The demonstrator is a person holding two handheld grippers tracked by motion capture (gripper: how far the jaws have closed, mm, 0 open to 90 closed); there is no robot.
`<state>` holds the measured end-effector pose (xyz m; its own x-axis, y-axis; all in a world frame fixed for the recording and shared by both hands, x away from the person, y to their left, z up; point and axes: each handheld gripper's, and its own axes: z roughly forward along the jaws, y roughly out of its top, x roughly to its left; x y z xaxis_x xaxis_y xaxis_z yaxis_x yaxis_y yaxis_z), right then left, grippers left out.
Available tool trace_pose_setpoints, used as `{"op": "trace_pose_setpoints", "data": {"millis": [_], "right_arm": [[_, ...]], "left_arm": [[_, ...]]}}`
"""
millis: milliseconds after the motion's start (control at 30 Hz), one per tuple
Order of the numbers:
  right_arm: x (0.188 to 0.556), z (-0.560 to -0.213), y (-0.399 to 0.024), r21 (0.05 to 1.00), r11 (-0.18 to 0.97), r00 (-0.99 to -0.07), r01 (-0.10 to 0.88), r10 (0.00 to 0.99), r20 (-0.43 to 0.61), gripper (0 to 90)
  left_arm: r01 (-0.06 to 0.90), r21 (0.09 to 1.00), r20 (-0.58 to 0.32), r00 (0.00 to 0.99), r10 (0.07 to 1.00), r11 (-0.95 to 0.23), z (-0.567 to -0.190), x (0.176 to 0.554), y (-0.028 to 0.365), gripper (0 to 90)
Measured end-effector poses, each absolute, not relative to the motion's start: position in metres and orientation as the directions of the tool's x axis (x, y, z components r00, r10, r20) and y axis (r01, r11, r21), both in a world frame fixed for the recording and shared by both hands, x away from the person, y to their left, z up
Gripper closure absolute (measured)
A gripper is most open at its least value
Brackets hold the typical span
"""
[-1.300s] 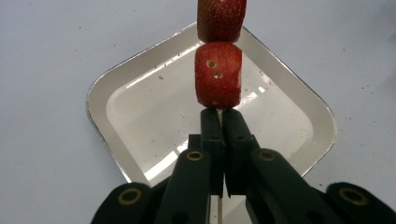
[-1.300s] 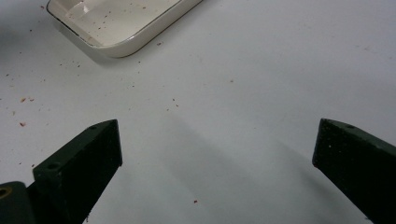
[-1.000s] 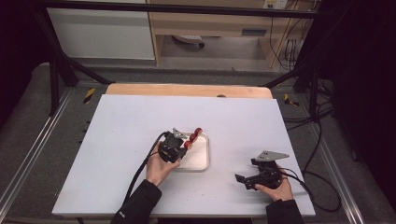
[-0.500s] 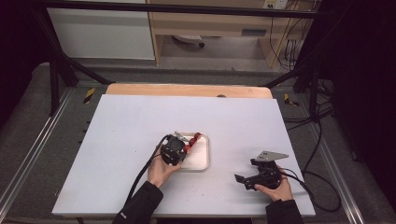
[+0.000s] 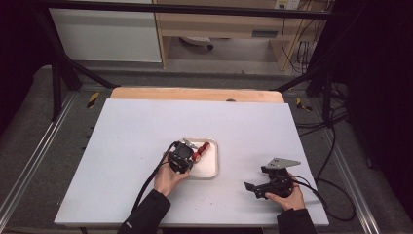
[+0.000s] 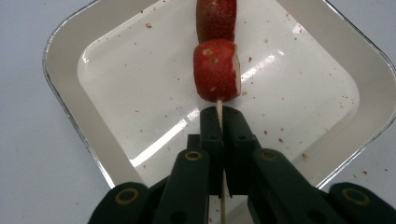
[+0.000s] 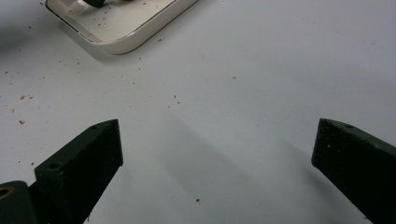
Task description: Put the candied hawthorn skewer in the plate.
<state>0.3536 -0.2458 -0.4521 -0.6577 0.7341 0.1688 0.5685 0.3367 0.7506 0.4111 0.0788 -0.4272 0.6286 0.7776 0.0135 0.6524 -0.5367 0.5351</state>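
The left hand [image 5: 168, 179] reaches in from the bottom edge on a dark-sleeved forearm that angles up and to the right. It carries the left gripper [image 5: 187, 157], which points forward and down; in the left gripper view its two black fingers [image 6: 211, 130] are pressed together, almost touching. The right hand [image 5: 286, 197] sits low near the bottom right and grips the right gripper [image 5: 251, 187], which lies about level and points left. Its fingers [image 7: 88, 156] stand wide apart with nothing between them.

Bare table [image 5: 131, 146] lies open all round the tray [image 5: 212, 168], whose low rim is the sole obstacle.
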Motion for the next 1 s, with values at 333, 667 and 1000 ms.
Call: {"op": "trace_pose_setpoints", "data": {"millis": [333, 667, 1000], "right_arm": [[0.354, -0.451, -0.247, 0.754, 0.333, -0.657, 0.566, 0.734, 0.169, 2.4], [0.354, -0.450, -0.247, 0.755, 0.324, -0.653, 0.570, 0.736, 0.177, 2.2], [0.353, -0.449, -0.248, 0.754, 0.319, -0.648, 0.574, 0.740, 0.180, 1.7]], "left_arm": [[0.602, 0.585, 0.010, 0.665, 0.747, -0.544, -0.412, 0.405, 0.093, 70.0], [0.543, 0.629, -0.013, 0.723, 0.691, -0.556, -0.400, 0.393, 0.118, 35.0], [0.508, 0.672, -0.016, 0.737, 0.675, -0.539, -0.401, 0.377, 0.162, 16.7]]}}
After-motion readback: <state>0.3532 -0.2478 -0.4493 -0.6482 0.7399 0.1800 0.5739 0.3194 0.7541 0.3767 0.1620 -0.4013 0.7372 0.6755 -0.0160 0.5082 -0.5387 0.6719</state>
